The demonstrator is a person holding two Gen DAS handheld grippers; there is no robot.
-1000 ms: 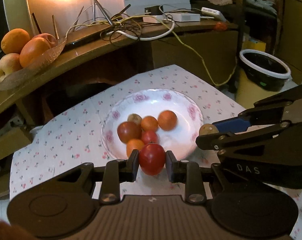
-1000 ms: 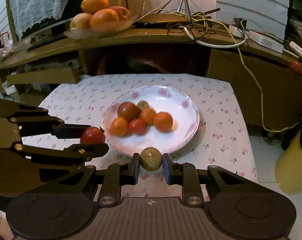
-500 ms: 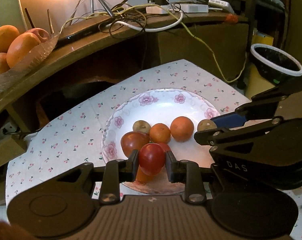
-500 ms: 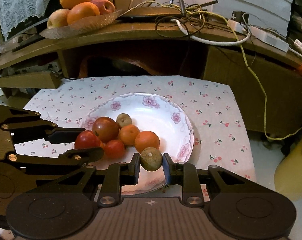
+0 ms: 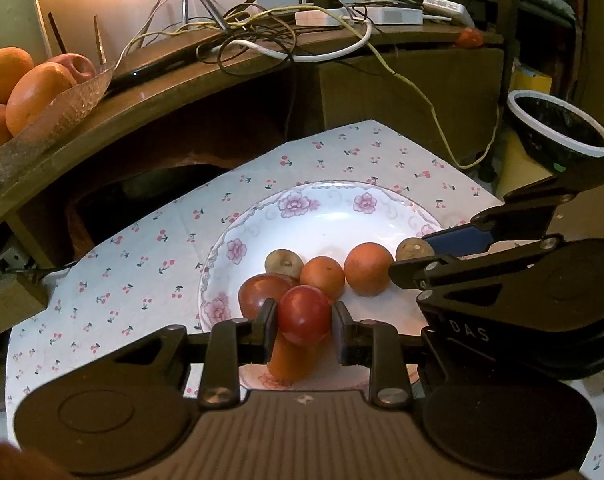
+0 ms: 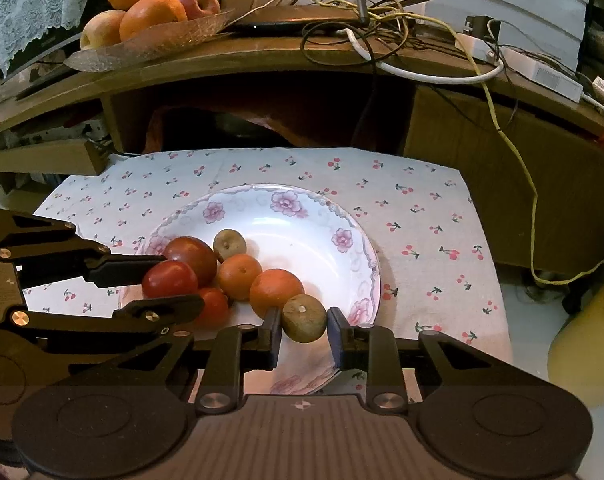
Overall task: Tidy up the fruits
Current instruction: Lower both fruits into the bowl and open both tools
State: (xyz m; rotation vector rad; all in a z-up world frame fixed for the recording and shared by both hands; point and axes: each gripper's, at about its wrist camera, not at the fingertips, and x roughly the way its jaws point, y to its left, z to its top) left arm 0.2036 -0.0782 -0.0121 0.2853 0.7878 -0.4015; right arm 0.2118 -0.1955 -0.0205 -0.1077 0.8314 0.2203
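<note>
The left gripper (image 5: 304, 316) grips a red tomato (image 5: 304, 314) between its two fingers, and the right gripper (image 6: 304, 326) grips a brown-green fruit (image 6: 304, 324) in the same way. Both fruits hang over the near part of the plate (image 6: 302, 204), which stands on the cherry cloth (image 6: 422, 216). In the plate lie already two oranges (image 6: 276, 292), a dark tomato (image 6: 192, 256), a small red one (image 6: 212, 306) and another brown fruit (image 6: 230, 245), all close together.

I judge the step is to put both fruits down in the plate. To do it well, each gripper should go low until its fruit is almost on the plate before the fingers let go, because round fruit rolls easily. The brown-green fruit is just beside the near orange, so it is better to place it a little to the right, where the plate is bare. The tomato is above the other fruits; it needs a free place, or it can push them toward the rim
</note>
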